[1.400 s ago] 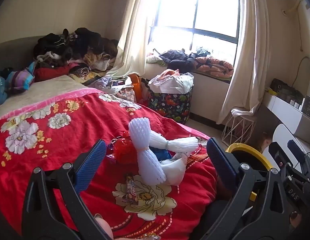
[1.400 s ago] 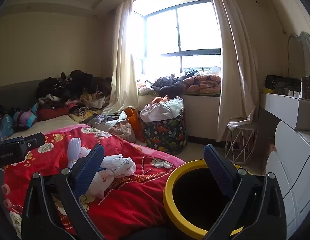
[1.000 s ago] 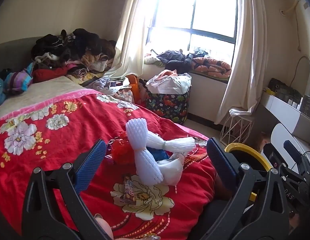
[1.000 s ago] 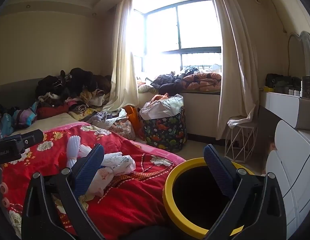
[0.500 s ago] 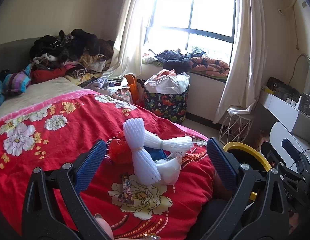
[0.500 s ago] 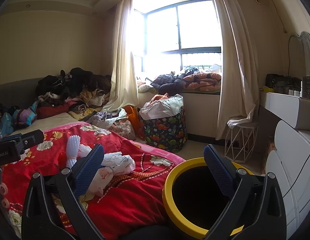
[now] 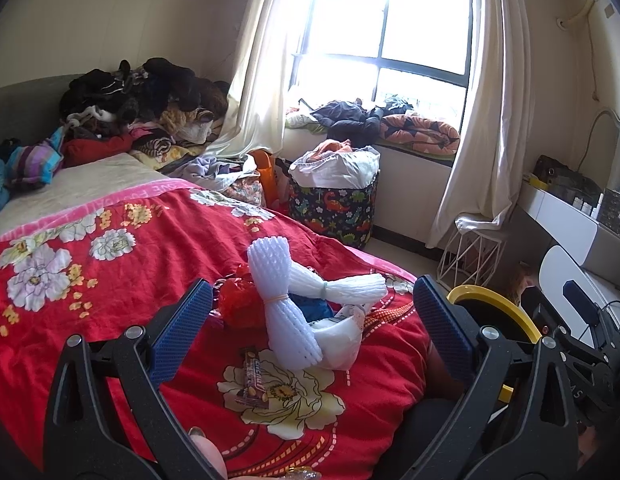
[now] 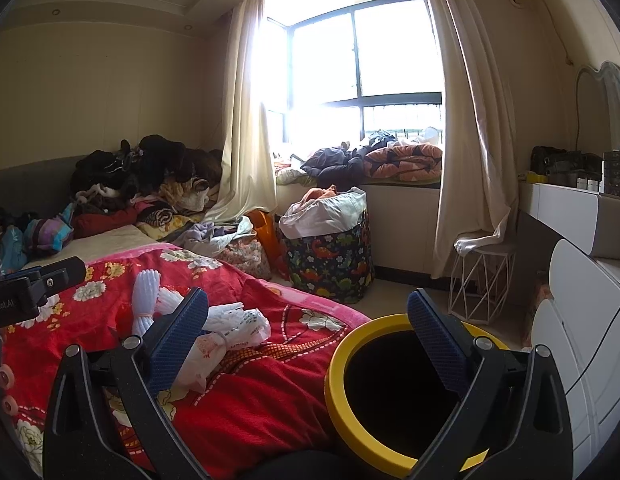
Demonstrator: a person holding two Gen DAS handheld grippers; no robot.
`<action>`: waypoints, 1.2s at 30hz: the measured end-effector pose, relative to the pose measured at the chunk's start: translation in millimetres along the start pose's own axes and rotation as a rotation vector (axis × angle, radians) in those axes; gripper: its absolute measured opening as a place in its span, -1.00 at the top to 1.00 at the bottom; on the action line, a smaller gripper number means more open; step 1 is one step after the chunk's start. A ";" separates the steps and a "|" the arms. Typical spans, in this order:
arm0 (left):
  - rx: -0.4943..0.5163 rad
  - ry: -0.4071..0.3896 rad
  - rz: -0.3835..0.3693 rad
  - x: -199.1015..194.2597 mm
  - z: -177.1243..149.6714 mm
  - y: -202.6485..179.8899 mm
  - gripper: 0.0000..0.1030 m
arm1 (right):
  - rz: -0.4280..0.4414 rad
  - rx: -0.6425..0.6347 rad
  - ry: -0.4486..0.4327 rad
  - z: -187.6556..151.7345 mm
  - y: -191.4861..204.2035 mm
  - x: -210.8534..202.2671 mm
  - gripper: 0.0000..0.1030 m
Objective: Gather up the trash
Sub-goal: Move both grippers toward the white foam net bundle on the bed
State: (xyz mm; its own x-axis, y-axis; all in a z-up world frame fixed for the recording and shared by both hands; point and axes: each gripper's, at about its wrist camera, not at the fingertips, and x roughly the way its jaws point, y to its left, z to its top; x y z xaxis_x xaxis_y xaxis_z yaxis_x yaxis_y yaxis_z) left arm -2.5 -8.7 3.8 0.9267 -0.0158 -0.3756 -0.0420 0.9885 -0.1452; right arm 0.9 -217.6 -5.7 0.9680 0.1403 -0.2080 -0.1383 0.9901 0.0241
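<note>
Trash lies on the red floral blanket (image 7: 89, 280): two bundles of white foam netting (image 7: 285, 312), a red crumpled bag (image 7: 241, 304), a blue scrap (image 7: 310, 308), a white plastic bag (image 7: 342, 344) and a candy bar wrapper (image 7: 251, 380). My left gripper (image 7: 310, 332) is open and empty, just short of the pile. My right gripper (image 8: 307, 344) is open and empty, over the bed edge beside the yellow-rimmed bin (image 8: 390, 396). The foam netting (image 8: 145, 296) and white bag (image 8: 229, 332) also show in the right wrist view. The bin rim (image 7: 490, 308) shows right of the bed.
Piled clothes (image 7: 141, 104) cover the head of the bed. A dinosaur-print laundry basket (image 7: 338, 200) and a white wire stool (image 7: 474, 256) stand under the window. A white dresser (image 8: 582, 340) is at the right.
The left gripper has drifted slightly, so the pile sits a little left and lower in its view. The right gripper has barely moved. Both stay open.
</note>
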 end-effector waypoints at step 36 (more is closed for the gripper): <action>-0.098 0.043 0.036 12.5 4.8 39.5 -0.79 | 0.240 -0.048 0.131 -2.8 46.1 36.0 -0.88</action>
State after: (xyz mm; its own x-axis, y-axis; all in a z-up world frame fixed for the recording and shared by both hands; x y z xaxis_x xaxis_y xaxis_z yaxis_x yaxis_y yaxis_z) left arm 9.2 31.0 -2.2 0.9071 0.0113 -0.4207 -0.1137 0.9691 -0.2191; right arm 28.7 -166.9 -14.9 0.8713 0.3661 -0.3269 -0.3734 0.9267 0.0426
